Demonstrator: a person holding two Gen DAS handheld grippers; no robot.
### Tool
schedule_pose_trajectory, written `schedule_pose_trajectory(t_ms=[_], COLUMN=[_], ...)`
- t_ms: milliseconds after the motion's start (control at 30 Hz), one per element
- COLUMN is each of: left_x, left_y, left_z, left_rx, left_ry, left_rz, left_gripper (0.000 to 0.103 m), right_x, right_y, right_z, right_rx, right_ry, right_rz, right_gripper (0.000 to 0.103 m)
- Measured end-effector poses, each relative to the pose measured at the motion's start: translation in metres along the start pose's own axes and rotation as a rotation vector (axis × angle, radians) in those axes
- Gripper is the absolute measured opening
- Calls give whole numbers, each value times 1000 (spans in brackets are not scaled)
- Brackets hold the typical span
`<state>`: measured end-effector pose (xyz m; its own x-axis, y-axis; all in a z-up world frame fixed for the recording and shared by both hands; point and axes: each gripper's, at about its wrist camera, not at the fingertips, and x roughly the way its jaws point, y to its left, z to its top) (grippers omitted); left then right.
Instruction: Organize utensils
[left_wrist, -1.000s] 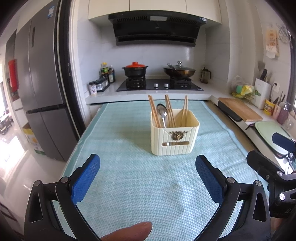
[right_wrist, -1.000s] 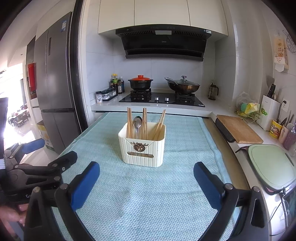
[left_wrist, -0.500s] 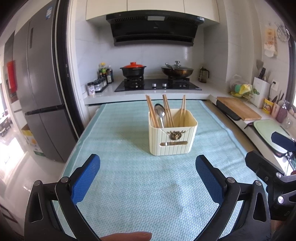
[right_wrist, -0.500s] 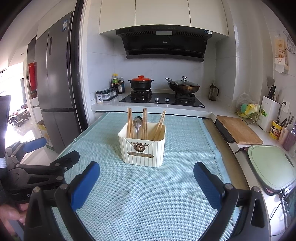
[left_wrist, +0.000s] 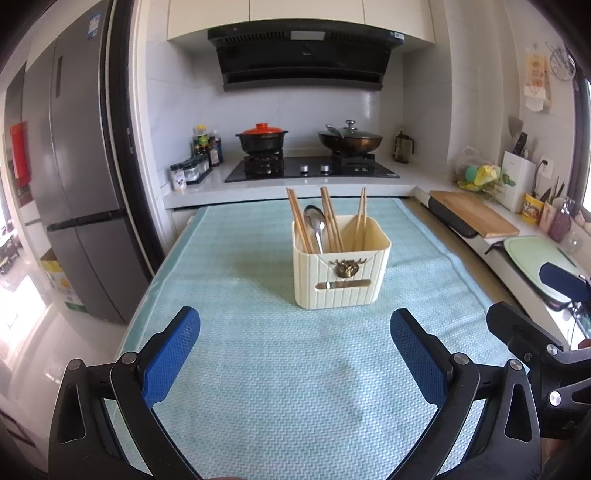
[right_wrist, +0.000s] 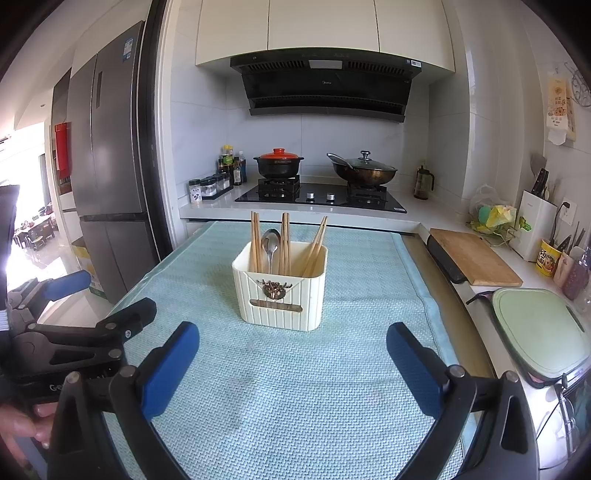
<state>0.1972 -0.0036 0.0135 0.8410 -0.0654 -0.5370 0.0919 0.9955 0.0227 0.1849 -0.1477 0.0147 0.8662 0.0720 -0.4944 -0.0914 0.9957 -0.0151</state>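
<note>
both grippers hang low over the mat (left_wrist: 258, 369), side by side, well short of the holder (left_wrist: 341, 273). left gripper (left_wrist: 295, 354): fingers spread wide, nothing between them. right gripper (right_wrist: 293, 360): same, spread wide and empty.

holder sits upright mid-mat, cream, ribbed, with a brass ornament on its front. inside: three chopstick (left_wrist: 330, 219) pairs and one spoon (left_wrist: 316, 225), all standing, leaning against the walls. no loose utensils visible anywhere on the mat.

change over the last second: very little. in the left view the holder has slid slightly left and down in frame, and the fingertip seen at the bottom edge has dropped almost out of sight, so the left gripper has shifted a touch. right view is nearly identical; the left gripper's outline at its left edge has risen slightly. neither set of fingers has altered its spread.

judgement: with everything in the holder and both grippers empty and backed off, the organizing looks finished, or at a pause.
</note>
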Motion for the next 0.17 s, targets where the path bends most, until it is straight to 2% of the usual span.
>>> schedule_pose_trajectory(t_ms=[167], left_x=[1], left_y=[-1], left_z=[-1], left_rx=[-1], left_ry=[5], left_rz=[14], left_gripper=[103], right_x=[2], right_y=[-2], right_z=[-1], right_rx=[4], right_ry=[6], right_rz=[1], right_gripper=[103])
